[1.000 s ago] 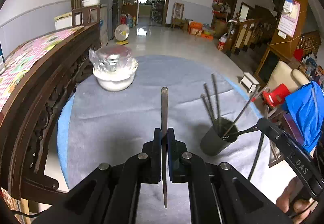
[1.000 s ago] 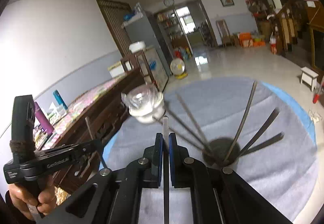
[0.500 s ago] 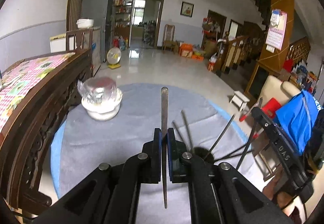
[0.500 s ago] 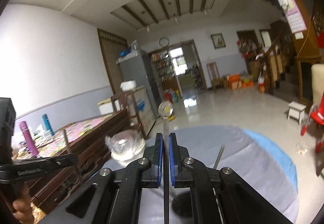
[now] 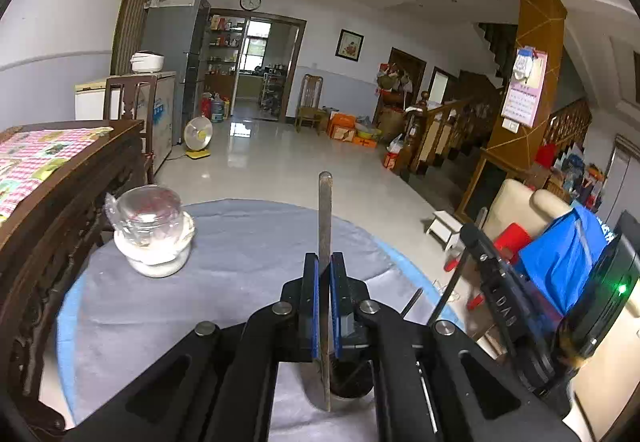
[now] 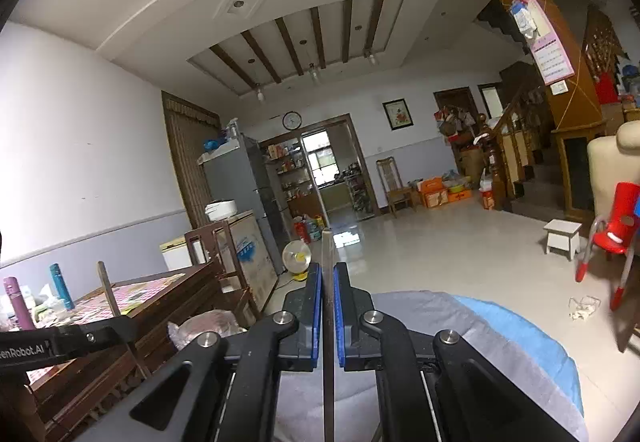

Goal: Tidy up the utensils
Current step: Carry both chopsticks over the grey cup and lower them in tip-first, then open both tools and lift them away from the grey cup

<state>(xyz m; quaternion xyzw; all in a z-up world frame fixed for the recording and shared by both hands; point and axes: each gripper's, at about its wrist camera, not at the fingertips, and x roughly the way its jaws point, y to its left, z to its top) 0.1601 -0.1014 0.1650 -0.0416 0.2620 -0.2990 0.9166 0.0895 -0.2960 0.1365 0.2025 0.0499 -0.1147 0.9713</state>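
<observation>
Above a round table (image 5: 224, 282) draped in grey cloth, two handheld grippers are seen, each with a thin metal utensil pinched between its blue pads. The left gripper (image 5: 325, 306) is angled downward over the cloth; its utensil (image 5: 325, 226) stands edge-on in the grip, the upper end rising well past the fingertips and the lower end hanging just above a dark holder (image 5: 352, 382) that is mostly hidden beneath the fingers. Other utensil handles (image 5: 412, 302) lean out of that holder. A white bowl (image 5: 154, 246) covered with clear wrap sits apart, at the left side of the table.

The right gripper (image 6: 328, 310) is held almost level, pointed across the room, so the table is barely in its view; its own utensil (image 6: 327, 322) is clamped the same way (the holder cannot be seen from here).

As a judgement: with both utensils long and gripped near the middle, a slip or twist in the pads is likely if either end knocks the holder's rim or the handles already inside. The holder could be tipped by such a knock. The two grippers are close together, so a collision between them is also possible.
</observation>
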